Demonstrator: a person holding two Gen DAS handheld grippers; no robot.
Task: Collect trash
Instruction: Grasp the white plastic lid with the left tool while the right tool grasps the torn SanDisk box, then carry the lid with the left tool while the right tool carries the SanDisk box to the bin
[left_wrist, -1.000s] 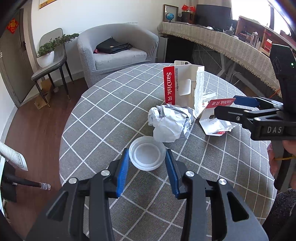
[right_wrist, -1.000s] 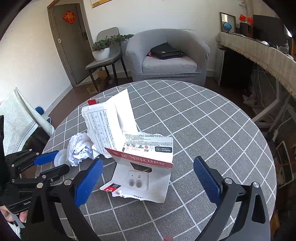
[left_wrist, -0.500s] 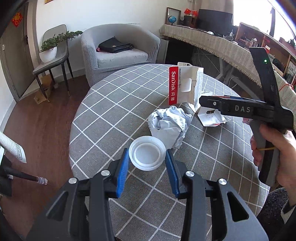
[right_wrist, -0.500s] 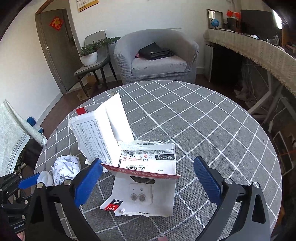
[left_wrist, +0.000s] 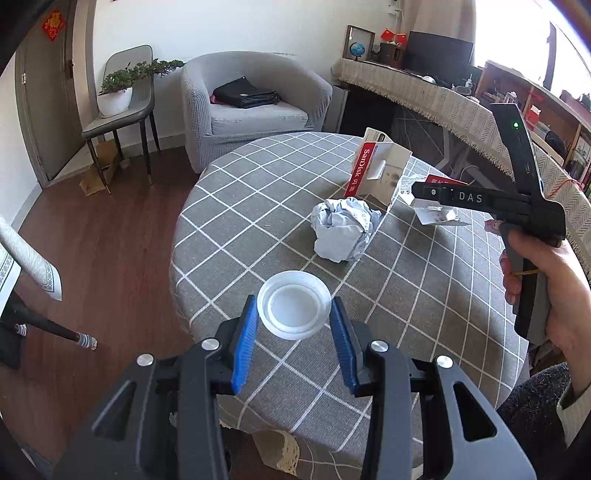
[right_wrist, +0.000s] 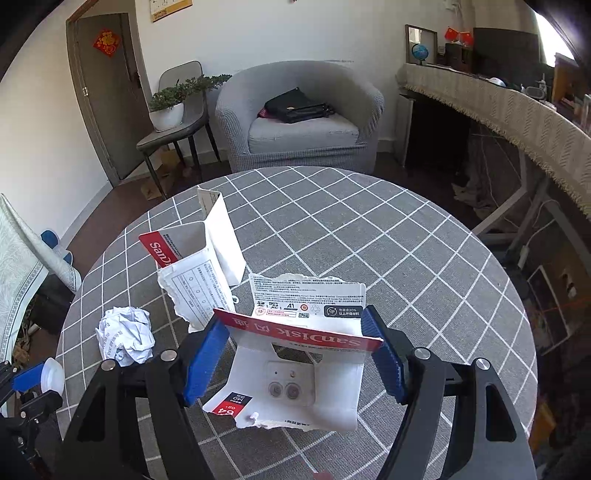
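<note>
My left gripper is shut on a white plastic lid, held between its blue pads above the near table edge. A crumpled paper ball lies beyond it, also in the right wrist view. My right gripper has closed in on a torn red-and-white SanDisk card package; both blue pads touch its folded red strip. A second torn SanDisk package stands upright behind, also in the left wrist view.
The round table has a grey checked cloth. A grey armchair with a black bag stands beyond it, a chair with a potted plant to its left, and a long covered counter at right.
My right gripper's jaws have closed from wide open onto the torn SanDisk package. My left gripper has drawn back toward the table's near edge with the lid still in it.
</note>
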